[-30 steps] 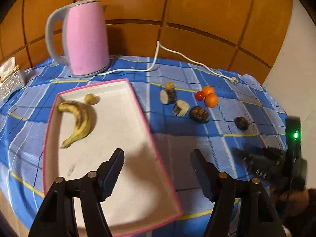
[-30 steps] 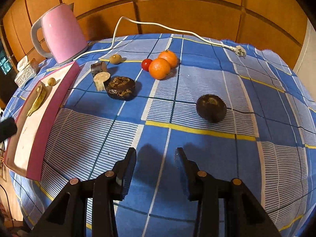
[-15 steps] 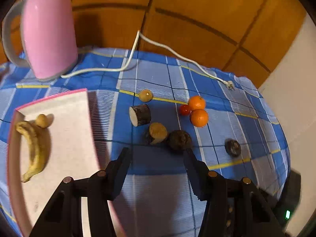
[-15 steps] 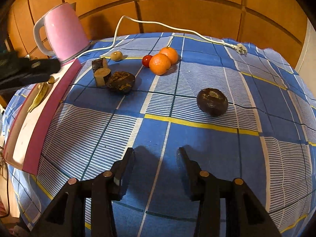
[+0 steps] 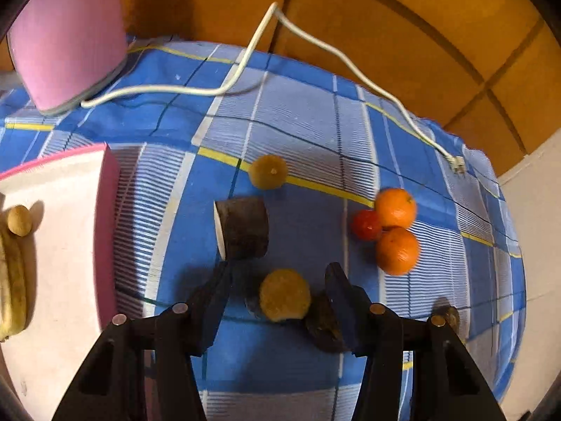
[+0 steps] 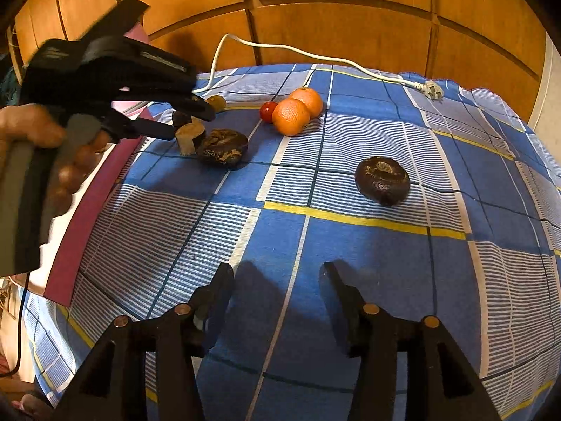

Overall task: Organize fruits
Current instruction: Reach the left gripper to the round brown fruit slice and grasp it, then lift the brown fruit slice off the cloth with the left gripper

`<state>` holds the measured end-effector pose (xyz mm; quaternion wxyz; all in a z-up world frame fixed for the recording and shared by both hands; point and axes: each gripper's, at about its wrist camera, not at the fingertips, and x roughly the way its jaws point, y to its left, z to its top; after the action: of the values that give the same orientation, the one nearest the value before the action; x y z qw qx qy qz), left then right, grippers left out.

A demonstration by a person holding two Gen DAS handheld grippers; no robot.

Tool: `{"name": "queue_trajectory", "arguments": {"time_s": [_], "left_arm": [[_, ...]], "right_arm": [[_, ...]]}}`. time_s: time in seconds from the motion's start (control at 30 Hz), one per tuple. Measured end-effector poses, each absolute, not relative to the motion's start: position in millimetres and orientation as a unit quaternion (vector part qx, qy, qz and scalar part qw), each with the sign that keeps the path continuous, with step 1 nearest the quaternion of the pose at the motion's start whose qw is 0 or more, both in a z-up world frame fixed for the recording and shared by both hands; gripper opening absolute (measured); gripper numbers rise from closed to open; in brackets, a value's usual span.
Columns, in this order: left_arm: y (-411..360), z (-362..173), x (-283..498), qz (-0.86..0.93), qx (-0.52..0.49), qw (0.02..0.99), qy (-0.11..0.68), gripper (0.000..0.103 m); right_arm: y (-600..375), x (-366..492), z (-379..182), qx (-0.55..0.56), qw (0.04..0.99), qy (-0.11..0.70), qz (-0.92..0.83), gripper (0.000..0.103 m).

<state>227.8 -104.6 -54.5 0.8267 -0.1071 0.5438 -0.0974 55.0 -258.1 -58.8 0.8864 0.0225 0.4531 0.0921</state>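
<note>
My left gripper (image 5: pixel 277 291) stands open on either side of a cut brown piece with a tan face (image 5: pixel 284 294), with a gap at each pad. In the right wrist view the left gripper (image 6: pixel 189 122) hovers at that same piece (image 6: pixel 191 137). A dark wrinkled fruit (image 5: pixel 322 322) lies partly behind the left gripper's right finger. Beyond are a dark cut cylinder (image 5: pixel 242 233), a small tan fruit (image 5: pixel 268 172), two oranges (image 5: pixel 398 251) and a tomato (image 5: pixel 366 224). The right gripper (image 6: pixel 277 280) hangs over bare cloth, its jaws opening with nothing between them. Another dark fruit (image 6: pixel 382 180) lies ahead of it.
A white tray with a pink rim (image 5: pixel 105 231) at the left holds a banana (image 5: pixel 12 280) and a small tan fruit (image 5: pixel 19 219). A pink kettle (image 5: pixel 70 35) stands at the back left; its white cord (image 5: pixel 315 45) runs to a plug (image 6: pixel 433 89). A hand (image 6: pixel 28 122) holds the left gripper.
The left gripper has moved right from over the tray and down to the cut pieces, with its jaws narrower. The right gripper has stayed put while its jaws spread wider.
</note>
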Motion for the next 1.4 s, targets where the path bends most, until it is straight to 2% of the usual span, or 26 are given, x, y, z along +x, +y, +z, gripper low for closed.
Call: {"name": "queue_trajectory", "arguments": {"time_s": [0.17, 0.27, 0.63, 0.73, 0.9, 1.1, 1.2, 1.27, 1.4], "left_arm": [[-102.0, -56.9, 221.4, -0.122, -0.096, 0.835, 0.529, 0.037], [-102.9, -54.4, 214.3, -0.132, -0.072, 0.841, 0.519, 0.037], [-94.8, -34.0, 139.6, -0.202, -0.051, 0.837, 0.506, 0.034], [-107.7, -34.9, 113.6, -0.218, -0.017, 0.840, 0.496, 0.031], [-131.4, -40.4, 86.0, -0.223, 0.061, 0.860, 0.454, 0.031], [-129.8, -49.0, 89.3, -0.207, 0.068, 0.868, 0.446, 0.037], [-131.7, -60.8, 100.5, -0.201, 0.061, 0.857, 0.470, 0.039], [-129.5, -65.2, 102.6, -0.195, 0.054, 0.858, 0.471, 0.034], [-128.2, -65.5, 98.7, -0.204, 0.057, 0.861, 0.462, 0.034]], "right_arm": [[-260.0, 54.6, -59.3, 0.027, 0.887, 0.451, 0.094, 0.052], [-259.2, 54.3, -59.4, 0.028, 0.887, 0.451, 0.096, 0.055], [-259.3, 55.4, -58.8, 0.031, 0.886, 0.454, 0.092, 0.056], [-259.5, 55.5, -57.5, 0.030, 0.884, 0.457, 0.091, 0.056], [-271.1, 52.3, -52.9, 0.042, 0.882, 0.462, 0.087, 0.055], [-291.8, 48.8, -44.7, 0.050, 0.887, 0.455, 0.063, 0.055], [-300.7, 53.0, -40.1, 0.062, 0.888, 0.452, 0.054, 0.055], [-304.4, 56.4, -35.8, 0.070, 0.889, 0.449, 0.051, 0.055], [-304.8, 63.6, -27.8, 0.068, 0.892, 0.443, 0.054, 0.055]]}}
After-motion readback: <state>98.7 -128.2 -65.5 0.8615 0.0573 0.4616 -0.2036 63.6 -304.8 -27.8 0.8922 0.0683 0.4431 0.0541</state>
